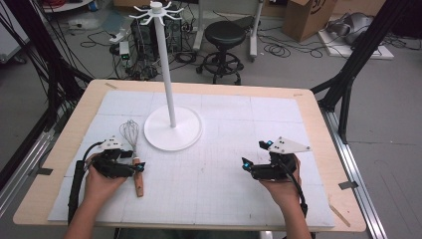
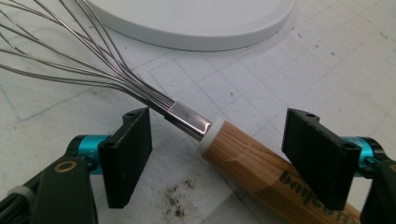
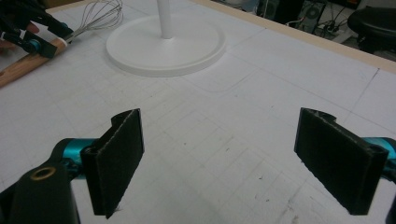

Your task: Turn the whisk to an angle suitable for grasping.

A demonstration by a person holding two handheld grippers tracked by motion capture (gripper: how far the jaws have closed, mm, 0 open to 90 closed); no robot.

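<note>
A wire whisk with a wooden handle (image 1: 139, 184) lies on the white mat at the left, its wire head toward the stand. My left gripper (image 1: 138, 166) is low over it, a jaw on each side of the handle's top end. In the left gripper view the handle (image 2: 243, 158) lies between the jaws of the left gripper (image 2: 224, 158); a gap shows between one pad and the metal collar, so the jaws are open. My right gripper (image 1: 255, 153) rests at the right, and its jaws (image 3: 229, 163) stand wide open with nothing between them. The whisk (image 3: 98, 14) lies far off in the right gripper view.
A white stand with a round base (image 1: 173, 128), a tall pole and hooks at the top (image 1: 157, 10) stands just beyond the whisk. The white mat (image 1: 224, 174) covers a wooden table (image 1: 318, 109). A stool (image 1: 225, 35) and cables sit on the floor behind.
</note>
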